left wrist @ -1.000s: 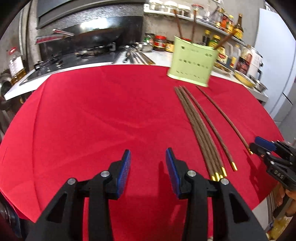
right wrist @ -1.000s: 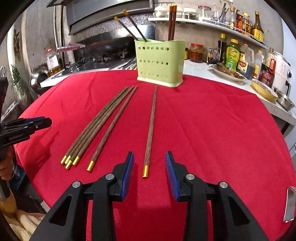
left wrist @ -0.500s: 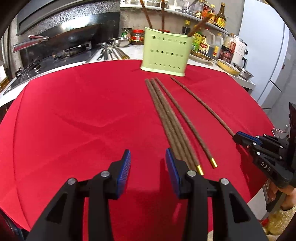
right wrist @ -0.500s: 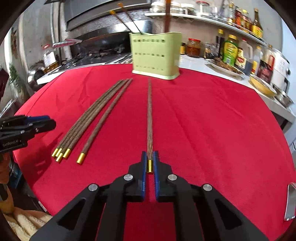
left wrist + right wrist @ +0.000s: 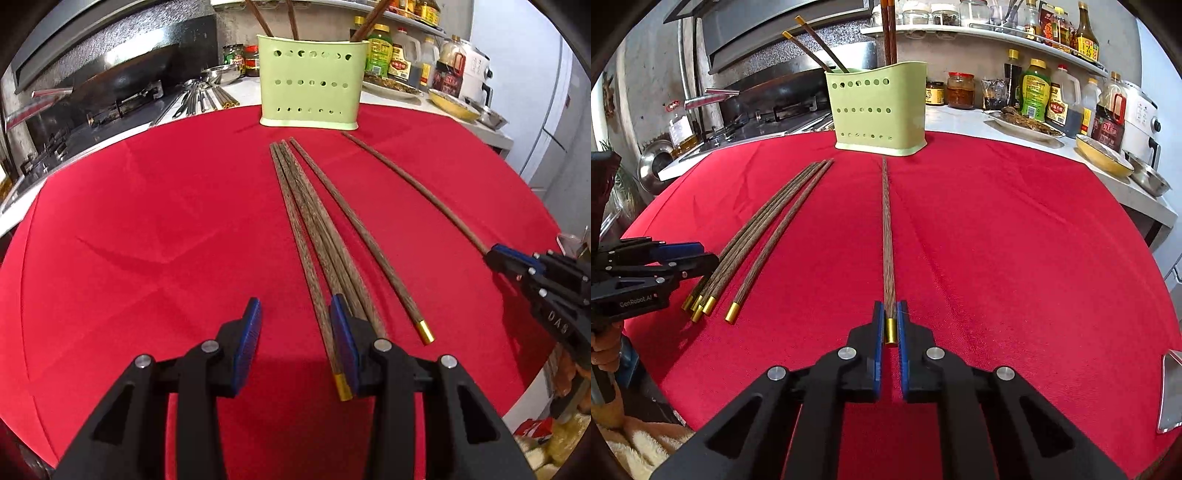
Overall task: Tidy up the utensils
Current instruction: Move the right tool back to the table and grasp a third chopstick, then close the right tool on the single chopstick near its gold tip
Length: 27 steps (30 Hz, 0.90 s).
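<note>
A single wooden chopstick [image 5: 887, 236] lies straight along the red-covered surface [image 5: 1015, 240], running from 6 o'clock up toward 12 in the right wrist view, its gold cap at the near end. The right tongs [image 5: 890, 325] are clamped on that gold-capped end, blue pads pressed against both sides. At 12 o'clock, just beyond the chopstick's far tip, stands the pale green perforated holder [image 5: 880, 110], with several chopsticks already poking out of its top.

Off at 9 o'clock lies a bundle of chopsticks [image 5: 764, 232], packed side by side with one a little apart, gold caps toward the near edge. The left tongs [image 5: 295, 332] stand apart above the bundle's near end; one chopstick runs close along the inner face of the right-hand finger [image 5: 343, 347], the others pass under it, and nothing is gripped.

Behind the surface, from 1 to 3 o'clock, a counter carries bottles [image 5: 1034, 90] and a yellow bowl [image 5: 1102, 155].
</note>
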Each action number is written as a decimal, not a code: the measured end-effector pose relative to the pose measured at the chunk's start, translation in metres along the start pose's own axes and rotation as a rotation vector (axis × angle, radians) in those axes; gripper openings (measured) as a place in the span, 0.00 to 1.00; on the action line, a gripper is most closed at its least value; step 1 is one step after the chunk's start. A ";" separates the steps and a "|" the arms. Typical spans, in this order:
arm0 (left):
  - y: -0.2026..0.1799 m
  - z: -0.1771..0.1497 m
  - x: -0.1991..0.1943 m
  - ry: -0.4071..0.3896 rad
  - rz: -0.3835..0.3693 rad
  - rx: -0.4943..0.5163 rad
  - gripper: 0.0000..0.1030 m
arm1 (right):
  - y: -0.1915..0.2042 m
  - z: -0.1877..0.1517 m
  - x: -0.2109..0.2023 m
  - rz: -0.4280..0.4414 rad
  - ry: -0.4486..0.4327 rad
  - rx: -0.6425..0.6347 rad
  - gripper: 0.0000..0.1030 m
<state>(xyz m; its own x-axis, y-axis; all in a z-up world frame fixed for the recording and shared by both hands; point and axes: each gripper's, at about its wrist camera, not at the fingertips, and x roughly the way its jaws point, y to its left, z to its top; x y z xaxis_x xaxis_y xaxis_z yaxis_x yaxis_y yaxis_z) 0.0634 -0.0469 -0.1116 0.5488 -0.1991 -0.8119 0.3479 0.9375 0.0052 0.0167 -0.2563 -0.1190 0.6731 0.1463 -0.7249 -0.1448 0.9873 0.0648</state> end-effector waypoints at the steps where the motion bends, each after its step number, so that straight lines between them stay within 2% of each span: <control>1: 0.001 0.000 0.000 0.003 0.022 0.013 0.37 | 0.000 0.000 0.000 0.000 -0.002 0.000 0.08; 3: 0.008 -0.002 -0.001 0.005 0.051 0.013 0.37 | 0.000 0.000 -0.001 0.002 -0.002 0.000 0.08; 7: 0.026 -0.007 -0.007 -0.003 0.039 -0.012 0.33 | -0.001 -0.001 -0.001 0.013 0.001 0.007 0.09; 10: 0.039 -0.011 -0.012 -0.012 -0.044 -0.037 0.33 | -0.005 -0.001 -0.002 0.042 0.006 0.030 0.09; 12: 0.042 -0.016 -0.018 -0.027 -0.070 -0.027 0.33 | -0.005 -0.001 -0.003 0.043 0.007 0.033 0.15; 14: 0.038 -0.021 -0.022 -0.037 -0.073 0.011 0.33 | -0.005 -0.003 -0.004 0.037 0.004 0.029 0.26; 18: 0.026 -0.027 -0.020 -0.035 -0.025 0.057 0.33 | -0.002 -0.006 -0.005 0.025 -0.005 0.021 0.26; 22: 0.023 -0.028 -0.020 -0.046 -0.002 0.041 0.33 | -0.001 -0.008 -0.007 -0.008 -0.011 0.005 0.26; 24: 0.022 -0.028 -0.020 -0.049 -0.022 0.032 0.30 | -0.001 -0.008 -0.008 -0.021 -0.020 0.002 0.25; 25: 0.020 -0.028 -0.021 -0.051 -0.033 0.024 0.26 | -0.001 -0.009 -0.008 -0.022 -0.024 0.001 0.25; 27: 0.015 -0.028 -0.020 -0.053 -0.022 0.036 0.24 | -0.001 -0.010 -0.007 -0.022 -0.023 -0.003 0.24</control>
<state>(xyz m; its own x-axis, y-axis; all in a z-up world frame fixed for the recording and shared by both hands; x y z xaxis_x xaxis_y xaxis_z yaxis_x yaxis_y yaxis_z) 0.0362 -0.0214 -0.1111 0.5796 -0.2351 -0.7803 0.3865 0.9222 0.0093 0.0051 -0.2588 -0.1206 0.6927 0.1259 -0.7102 -0.1318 0.9902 0.0470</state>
